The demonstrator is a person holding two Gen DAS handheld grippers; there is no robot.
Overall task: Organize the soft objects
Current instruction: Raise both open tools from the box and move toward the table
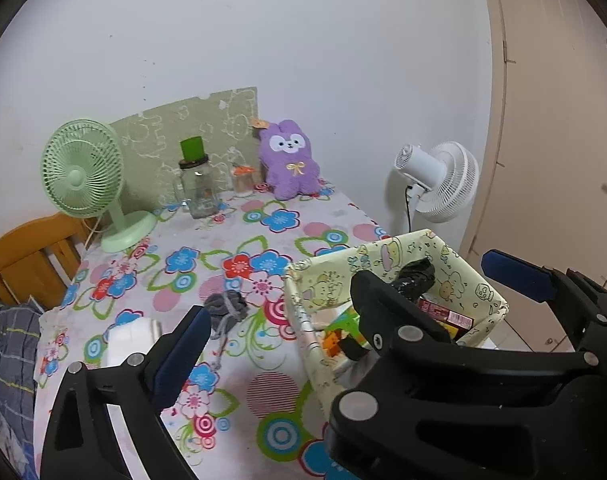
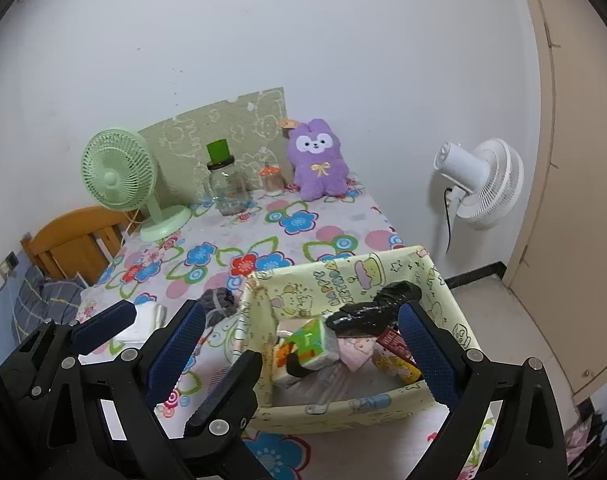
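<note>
grey sock point(image 1: 225, 306) on the tablecloth just beyond the wide-apart, empty left gripper point(image 1: 349, 300)

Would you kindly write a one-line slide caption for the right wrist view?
Open right gripper hovering over the yellow fabric bin on a floral tablecloth, purple plush bunny behind.

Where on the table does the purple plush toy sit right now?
In both wrist views the purple plush toy sits upright at the table's far edge against the wall, right of the small mushroom-lidded jar.
</note>
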